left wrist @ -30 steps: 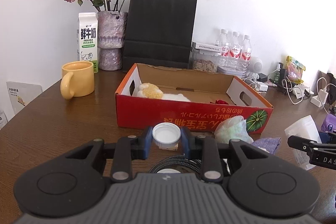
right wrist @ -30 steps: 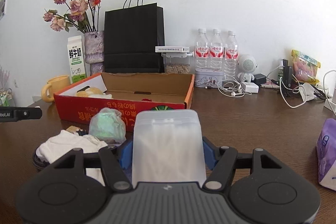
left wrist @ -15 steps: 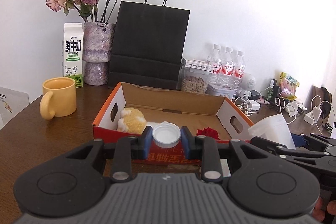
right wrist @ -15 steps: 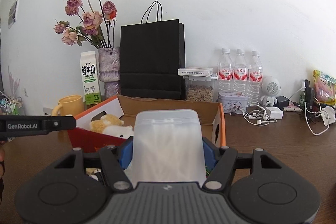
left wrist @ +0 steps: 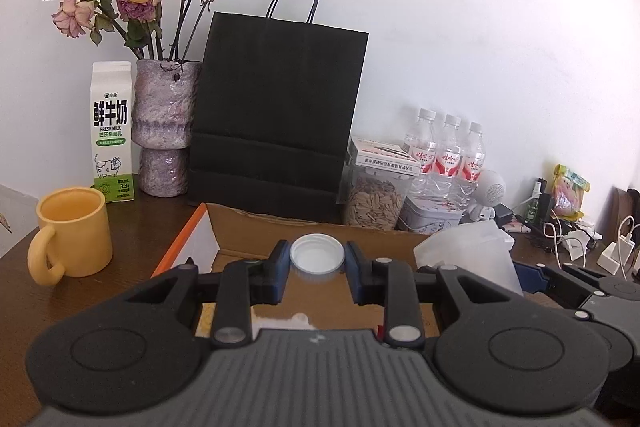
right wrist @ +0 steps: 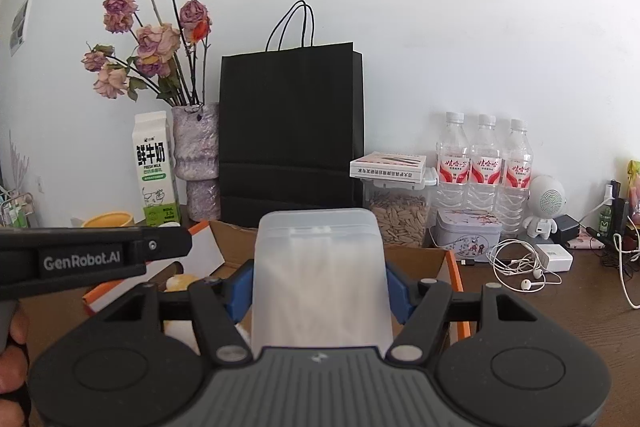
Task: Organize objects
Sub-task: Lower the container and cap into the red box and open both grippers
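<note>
My left gripper (left wrist: 317,269) is shut on a small white-capped bottle (left wrist: 317,258), held above the open cardboard box (left wrist: 256,227) with its orange rim. My right gripper (right wrist: 320,285) is shut on a frosted white plastic container (right wrist: 320,275), also over the box (right wrist: 454,267). That container (left wrist: 464,259) and the right gripper's body show at the right of the left wrist view. A yellow plush toy (right wrist: 180,283) lies inside the box at its left end. The left gripper's body (right wrist: 92,257) crosses the left of the right wrist view.
Behind the box stand a black paper bag (left wrist: 280,123), a vase of dried roses (left wrist: 164,131), a milk carton (left wrist: 112,131), a yellow mug (left wrist: 72,231), a seed jar (left wrist: 374,201) and three water bottles (right wrist: 484,163). Cables and earphones (right wrist: 520,267) lie at the right.
Both grippers have moved forward and up, from the table in front of the box to above it, each keeping its load. The box's red front wall has dropped out of sight.
</note>
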`<action>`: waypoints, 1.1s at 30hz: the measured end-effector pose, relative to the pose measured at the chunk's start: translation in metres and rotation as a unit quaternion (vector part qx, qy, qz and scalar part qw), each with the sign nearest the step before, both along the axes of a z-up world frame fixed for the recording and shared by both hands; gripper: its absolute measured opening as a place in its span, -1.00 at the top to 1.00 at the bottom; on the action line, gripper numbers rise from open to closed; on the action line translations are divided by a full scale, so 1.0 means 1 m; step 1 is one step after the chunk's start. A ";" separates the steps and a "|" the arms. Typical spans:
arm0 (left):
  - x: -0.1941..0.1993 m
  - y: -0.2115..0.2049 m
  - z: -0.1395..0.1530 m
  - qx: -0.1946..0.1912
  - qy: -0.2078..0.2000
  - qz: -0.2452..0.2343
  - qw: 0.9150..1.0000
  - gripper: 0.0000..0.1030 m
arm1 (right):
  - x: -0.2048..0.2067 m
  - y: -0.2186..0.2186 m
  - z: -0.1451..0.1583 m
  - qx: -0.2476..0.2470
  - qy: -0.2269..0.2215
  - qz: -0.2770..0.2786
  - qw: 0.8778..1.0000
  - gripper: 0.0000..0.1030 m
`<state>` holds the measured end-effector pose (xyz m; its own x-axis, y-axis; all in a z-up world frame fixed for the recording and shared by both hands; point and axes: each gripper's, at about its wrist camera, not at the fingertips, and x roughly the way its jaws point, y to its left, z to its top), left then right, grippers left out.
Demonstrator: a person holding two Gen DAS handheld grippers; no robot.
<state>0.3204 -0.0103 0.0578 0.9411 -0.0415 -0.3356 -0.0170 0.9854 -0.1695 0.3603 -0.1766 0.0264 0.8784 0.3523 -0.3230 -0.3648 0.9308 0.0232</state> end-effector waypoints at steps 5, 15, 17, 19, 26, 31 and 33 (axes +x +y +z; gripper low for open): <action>0.028 -0.004 -0.006 0.009 0.009 -0.005 1.000 0.42 | 0.029 0.006 -0.007 -0.003 0.014 -0.002 1.000 -0.25; 0.050 0.005 -0.021 0.009 0.039 0.003 0.999 -0.18 | 0.048 0.009 -0.022 -0.017 0.057 0.004 0.998 -0.36; 0.048 0.005 -0.021 0.012 0.036 0.010 0.999 -0.82 | 0.046 0.008 -0.022 -0.021 0.059 0.000 0.998 -1.00; 0.046 0.004 -0.020 0.022 0.030 0.027 0.999 -1.00 | 0.044 0.007 -0.021 -0.023 0.054 -0.005 0.998 -1.00; 0.047 0.006 -0.020 0.020 0.038 0.034 0.999 -1.00 | 0.044 0.005 -0.020 -0.019 0.058 -0.008 0.998 -1.00; 0.041 0.006 -0.017 0.025 0.031 0.032 0.999 -1.00 | 0.041 0.002 -0.018 -0.016 0.056 -0.008 0.998 -1.00; 0.037 0.007 -0.016 0.025 0.027 0.030 0.999 -1.00 | 0.037 0.000 -0.017 -0.016 0.053 -0.007 0.998 -1.00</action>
<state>0.3573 -0.0035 0.0416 0.9221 0.0336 -0.3855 -0.0849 0.9895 -0.1168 0.3974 -0.1766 0.0098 0.8436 0.3290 -0.4244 -0.3493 0.9365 0.0317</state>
